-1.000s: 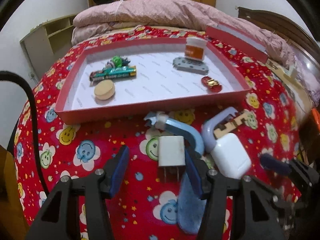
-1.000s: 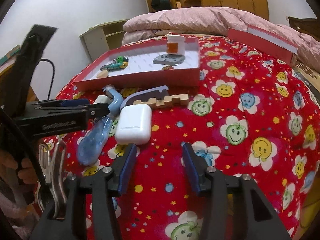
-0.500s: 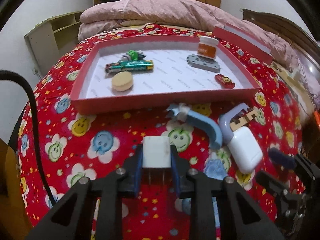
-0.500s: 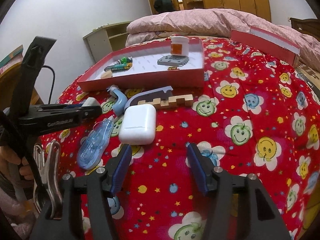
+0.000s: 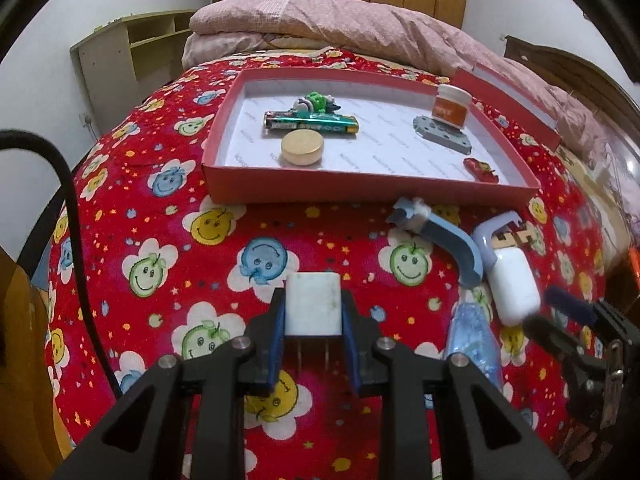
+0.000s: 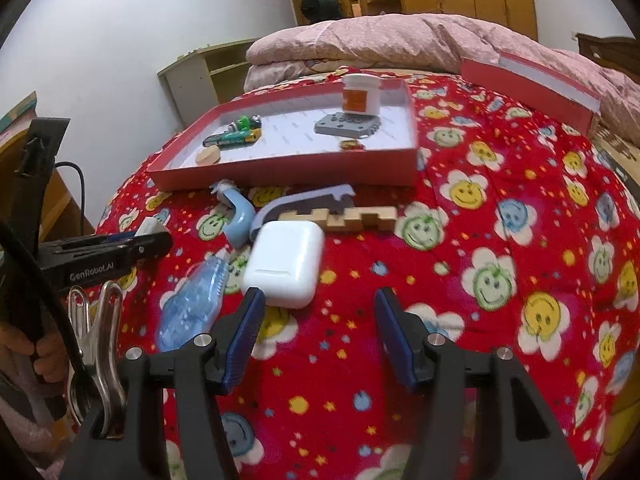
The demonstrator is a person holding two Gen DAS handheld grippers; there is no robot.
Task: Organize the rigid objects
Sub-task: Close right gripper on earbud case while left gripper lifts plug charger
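My left gripper (image 5: 313, 316) is shut on a white plug adapter (image 5: 314, 304), prongs pointing back, held above the red bedspread in front of the red tray (image 5: 360, 190). The tray holds a battery (image 5: 310, 122), a tan disc (image 5: 302, 148), a green toy (image 5: 316, 102), a grey plate (image 5: 442, 134), an orange jar (image 5: 450, 106) and a small red car (image 5: 482, 168). My right gripper (image 6: 318, 324) is open and empty, just behind a white earbud case (image 6: 286, 262). A blue curved piece (image 6: 238, 216), a wooden puzzle piece (image 6: 344, 218) and a clear blue item (image 6: 196, 304) lie beside it.
A red box lid (image 6: 528, 82) lies at the back right of the bed. A pink quilt (image 6: 380, 36) is piled at the far end. A shelf unit (image 5: 124, 60) stands to the left. A black cable (image 5: 68, 200) hangs at the left.
My left gripper closed on the white plug adapter and lifted it leftward, away from the blue pieces. My right gripper stayed open, edging closer to the earbud case.
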